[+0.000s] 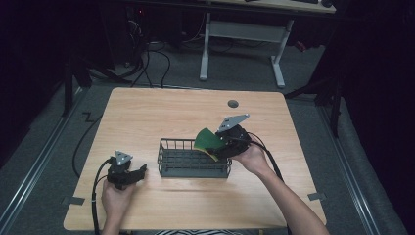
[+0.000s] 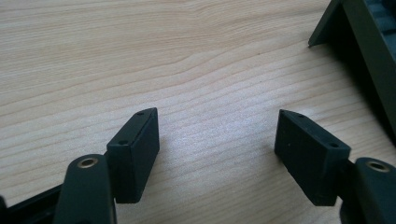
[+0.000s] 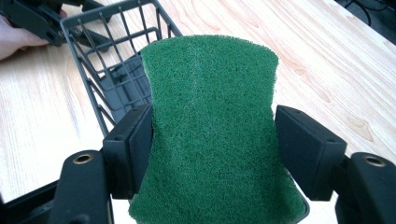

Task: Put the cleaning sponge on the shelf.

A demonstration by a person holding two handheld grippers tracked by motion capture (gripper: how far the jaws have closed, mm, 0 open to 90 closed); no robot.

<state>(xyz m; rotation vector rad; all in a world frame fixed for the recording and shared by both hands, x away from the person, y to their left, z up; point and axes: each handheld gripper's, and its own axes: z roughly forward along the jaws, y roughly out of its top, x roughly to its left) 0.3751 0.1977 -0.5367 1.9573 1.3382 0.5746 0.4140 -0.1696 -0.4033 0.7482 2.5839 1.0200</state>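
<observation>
1. The right gripper (image 3: 214,140) pinches a green sponge (image 3: 212,135) across its narrow waist, both jaws pressing its sides. In the high view the sponge (image 1: 208,141) hangs over the right end of the wire basket (image 1: 182,169), above its rim.
2. The left gripper (image 2: 217,140) rests low over the bare table (image 2: 140,56) just left of the basket, jaws spread with nothing between them.
3. The sponge looks light and soft: it bows between the jaws, so it likely squashes rather than slips. Its rough scouring face should give good friction.
4. The waist is probably the best place to hold it, since the wider ends stop it sliding out.
5. It is not fragile, so letting it drop into the basket seems safe; it may bounce or lean against the wires.
</observation>
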